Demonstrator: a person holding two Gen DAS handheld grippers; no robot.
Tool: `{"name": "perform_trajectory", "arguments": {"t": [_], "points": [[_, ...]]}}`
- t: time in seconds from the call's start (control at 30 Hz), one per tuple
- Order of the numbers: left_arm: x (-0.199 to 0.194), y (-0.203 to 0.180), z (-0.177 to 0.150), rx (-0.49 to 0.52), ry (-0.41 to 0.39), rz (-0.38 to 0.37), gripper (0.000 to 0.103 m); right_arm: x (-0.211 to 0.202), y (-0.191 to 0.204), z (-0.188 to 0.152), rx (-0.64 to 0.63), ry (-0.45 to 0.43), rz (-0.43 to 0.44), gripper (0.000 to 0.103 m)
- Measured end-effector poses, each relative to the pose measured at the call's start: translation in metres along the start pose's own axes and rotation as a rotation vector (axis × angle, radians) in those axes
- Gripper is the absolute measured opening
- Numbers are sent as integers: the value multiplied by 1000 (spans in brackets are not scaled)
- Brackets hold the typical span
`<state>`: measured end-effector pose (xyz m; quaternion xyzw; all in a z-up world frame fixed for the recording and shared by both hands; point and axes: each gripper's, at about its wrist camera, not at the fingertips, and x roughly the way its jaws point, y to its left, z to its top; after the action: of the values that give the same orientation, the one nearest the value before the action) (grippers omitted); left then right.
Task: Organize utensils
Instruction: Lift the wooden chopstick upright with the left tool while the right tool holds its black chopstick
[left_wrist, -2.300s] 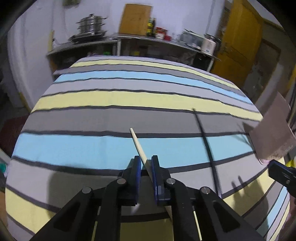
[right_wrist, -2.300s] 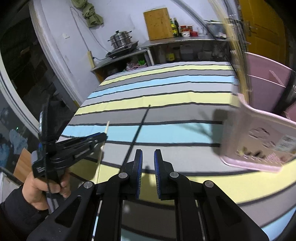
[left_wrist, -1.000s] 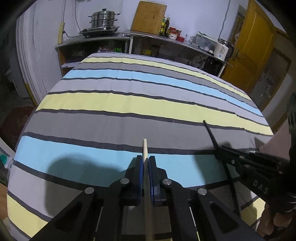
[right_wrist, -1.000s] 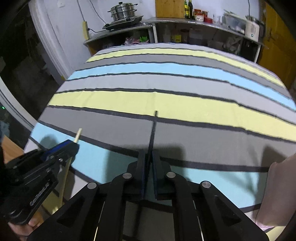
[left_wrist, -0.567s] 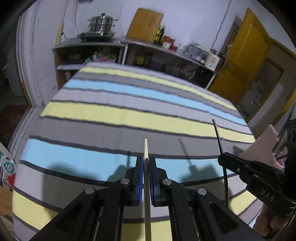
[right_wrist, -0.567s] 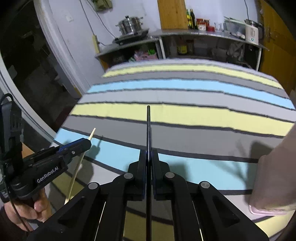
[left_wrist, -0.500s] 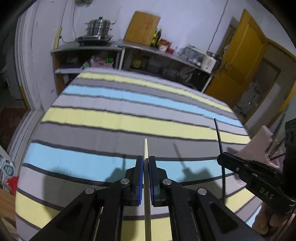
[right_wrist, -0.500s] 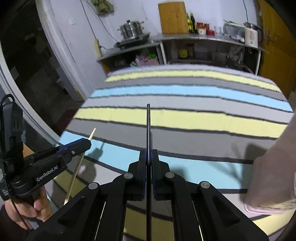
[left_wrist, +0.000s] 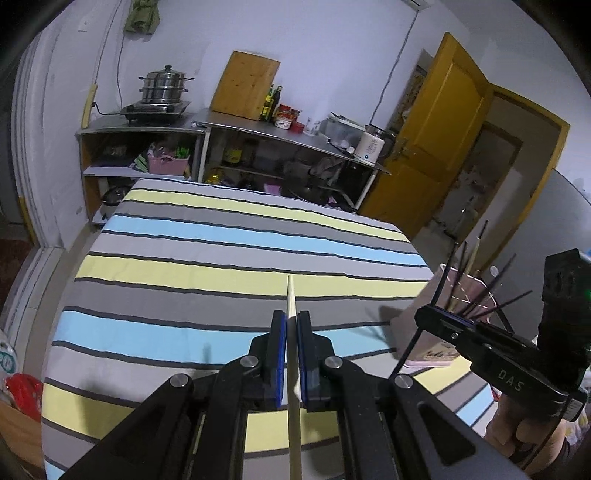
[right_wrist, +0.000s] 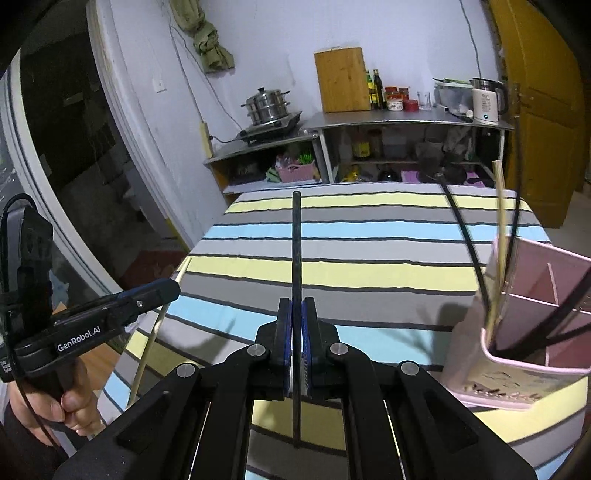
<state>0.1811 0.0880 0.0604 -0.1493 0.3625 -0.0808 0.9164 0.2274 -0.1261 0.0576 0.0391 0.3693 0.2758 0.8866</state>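
My left gripper (left_wrist: 291, 320) is shut on a pale wooden chopstick (left_wrist: 290, 295) that points forward, held above the striped tablecloth (left_wrist: 221, 273). My right gripper (right_wrist: 296, 306) is shut on a black chopstick (right_wrist: 296, 236), also held in the air. A pink divided utensil holder (right_wrist: 532, 325) stands at the table's right edge with several black chopsticks and one wooden chopstick upright in it; it also shows in the left wrist view (left_wrist: 436, 332). The right gripper (left_wrist: 428, 314) shows to the right in the left wrist view, the left gripper (right_wrist: 173, 288) at the left in the right wrist view.
Beyond the table's far edge stand metal shelves (left_wrist: 229, 147) with a steamer pot (left_wrist: 162, 86), a wooden board (left_wrist: 245, 85), bottles and a kettle (right_wrist: 485, 99). A yellow door (left_wrist: 443, 140) is at the right. A dark doorway (right_wrist: 74, 147) is left of the table.
Both grippers have risen higher above the table with their chopsticks. The pink holder has come into fuller view at the right.
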Motion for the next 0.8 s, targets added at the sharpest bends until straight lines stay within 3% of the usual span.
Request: {"name": "perform_trajectory", "arguments": {"t": [0.8], "points": [[-13,-12,-4,-12,41,-72,5,-20,-5,-2,3,-33,1,5]]}}
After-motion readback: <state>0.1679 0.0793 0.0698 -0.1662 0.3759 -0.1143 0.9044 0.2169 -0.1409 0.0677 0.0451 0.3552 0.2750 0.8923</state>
